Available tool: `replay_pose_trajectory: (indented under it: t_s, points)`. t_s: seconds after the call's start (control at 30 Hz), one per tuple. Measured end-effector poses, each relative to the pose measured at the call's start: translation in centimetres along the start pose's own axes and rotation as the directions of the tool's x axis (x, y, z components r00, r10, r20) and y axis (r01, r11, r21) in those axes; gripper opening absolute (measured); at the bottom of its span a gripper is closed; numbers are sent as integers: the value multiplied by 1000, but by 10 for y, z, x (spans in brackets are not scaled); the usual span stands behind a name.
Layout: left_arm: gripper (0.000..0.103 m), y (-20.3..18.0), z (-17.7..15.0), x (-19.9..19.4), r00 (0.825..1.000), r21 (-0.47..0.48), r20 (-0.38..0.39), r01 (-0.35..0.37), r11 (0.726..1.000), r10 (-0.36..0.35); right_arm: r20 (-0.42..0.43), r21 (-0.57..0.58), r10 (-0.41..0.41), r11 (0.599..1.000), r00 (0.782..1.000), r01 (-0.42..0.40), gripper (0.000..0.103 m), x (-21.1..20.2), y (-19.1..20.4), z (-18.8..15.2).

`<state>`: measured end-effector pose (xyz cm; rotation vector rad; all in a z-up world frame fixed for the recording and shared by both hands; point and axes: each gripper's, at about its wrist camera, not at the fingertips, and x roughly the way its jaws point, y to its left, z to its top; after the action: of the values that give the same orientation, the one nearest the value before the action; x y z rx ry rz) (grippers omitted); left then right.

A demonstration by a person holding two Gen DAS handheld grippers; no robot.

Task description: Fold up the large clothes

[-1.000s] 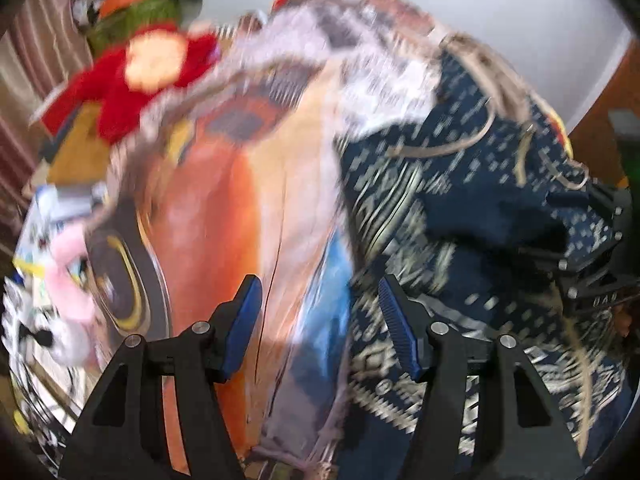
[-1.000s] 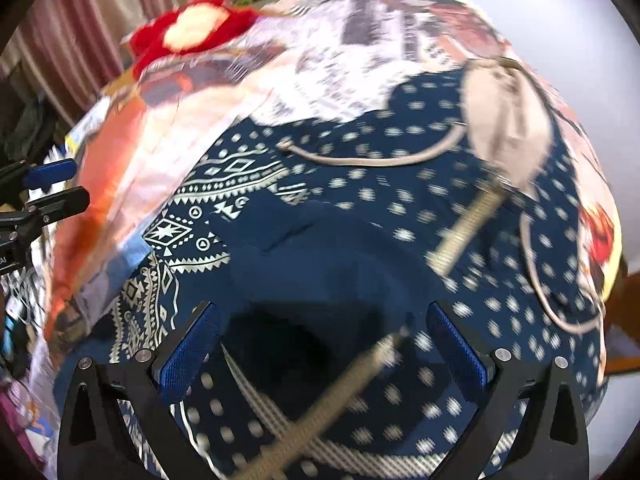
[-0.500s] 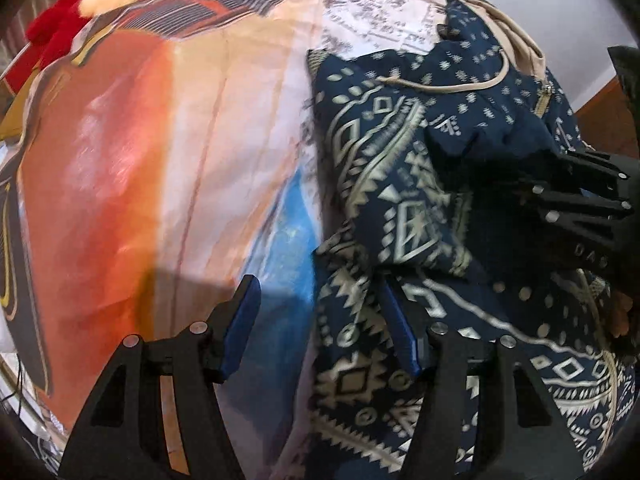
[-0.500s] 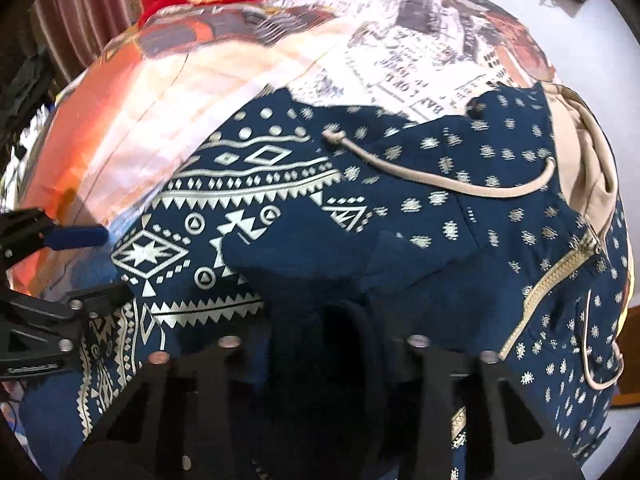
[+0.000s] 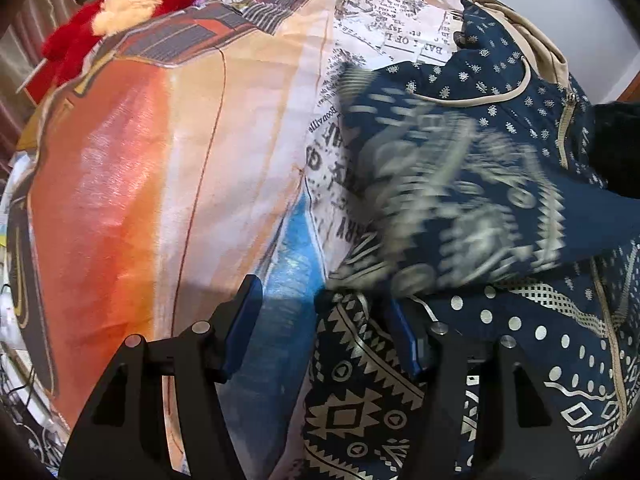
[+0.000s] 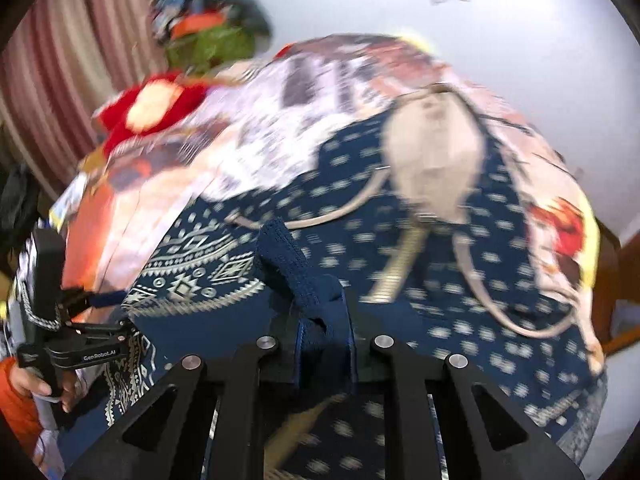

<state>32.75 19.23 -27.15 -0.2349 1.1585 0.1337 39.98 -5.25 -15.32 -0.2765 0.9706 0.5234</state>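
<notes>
A navy hoodie [image 5: 500,216] with cream patterns, a beige hood lining [image 6: 434,160] and drawstrings lies on a printed bedspread [image 5: 132,184]. My right gripper [image 6: 324,344] is shut on the hoodie's ribbed navy sleeve cuff [image 6: 288,264] and holds the sleeve lifted over the body. The lifted sleeve shows blurred in the left wrist view. My left gripper [image 5: 324,320] is open at the hoodie's left edge, its right finger on the patterned fabric, its left finger over the bedspread. It also shows in the right wrist view [image 6: 100,304].
A red and cream plush toy [image 5: 120,12] lies at the bed's far left corner. Striped curtains [image 6: 60,80] hang at left, with a pile of coloured items [image 6: 208,28] behind the bed. A white wall stands beyond.
My right gripper has shut on the sleeve cuff and lifted it up and across the hoodie. My left gripper has come down to the hoodie's left edge and stays open.
</notes>
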Motion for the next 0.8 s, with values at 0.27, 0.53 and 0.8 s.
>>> replay_pose_trajectory:
  t_s: [0.27, 0.53, 0.8]
  points:
    - [60, -9, 2, 4, 998, -7, 3, -63, 998, 64, 4, 130, -17, 991, 1000, 16, 13, -31, -68, -24]
    - [64, -12, 4, 13, 995, 8, 4, -103, 995, 103, -75, 247, -17, 968, 997, 35, 14, -18, -103, -57]
    - [65, -17, 5, 19, 992, 26, 3, -122, 992, 122, -206, 246, -75, 961, 976, 126, 15, -15, -125, -77]
